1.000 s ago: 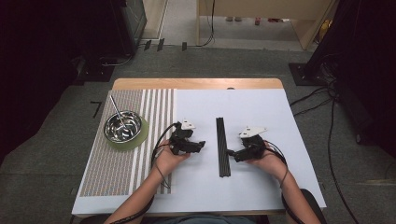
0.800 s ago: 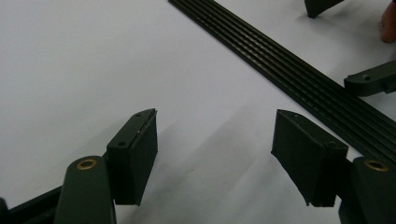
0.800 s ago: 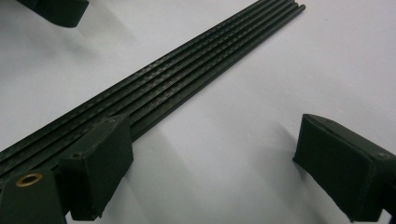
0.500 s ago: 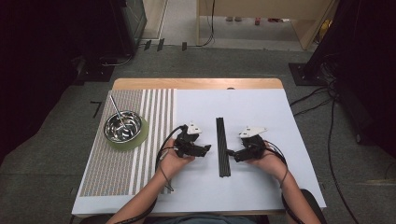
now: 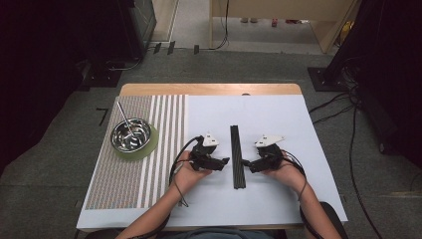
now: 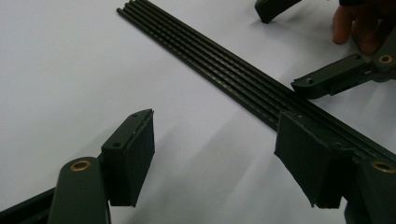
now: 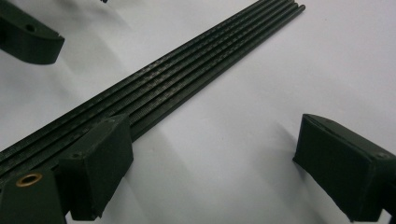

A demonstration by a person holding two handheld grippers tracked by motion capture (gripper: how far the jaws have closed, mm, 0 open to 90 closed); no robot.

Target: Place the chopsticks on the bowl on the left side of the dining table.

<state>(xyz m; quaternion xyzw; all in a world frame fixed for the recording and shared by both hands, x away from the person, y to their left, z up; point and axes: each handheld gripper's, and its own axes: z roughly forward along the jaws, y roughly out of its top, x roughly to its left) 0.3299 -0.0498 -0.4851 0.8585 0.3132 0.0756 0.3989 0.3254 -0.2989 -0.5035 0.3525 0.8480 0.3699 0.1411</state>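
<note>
The bundle of thin black rods (image 5: 238, 157) lies flat on the white table sheet (image 5: 278, 204), untouched, between the two grippers. The left gripper (image 5: 223, 161) is just beside the rods on one side, its jaws apart with nothing between them; they were opening a little just now. The right gripper (image 5: 247, 163) waits on the other side, jaws also apart and empty. I judge the grasp is not yet begun. Compared with earlier, the left gripper has come nearer to the rods; the right one has not moved.

Rods (image 5: 238, 155) lay mid-table between left gripper (image 5: 225, 162) and right gripper (image 5: 246, 163) (bowl (image 5: 131, 135) sat well left, on the mat (image 5: 149, 169)).
</note>
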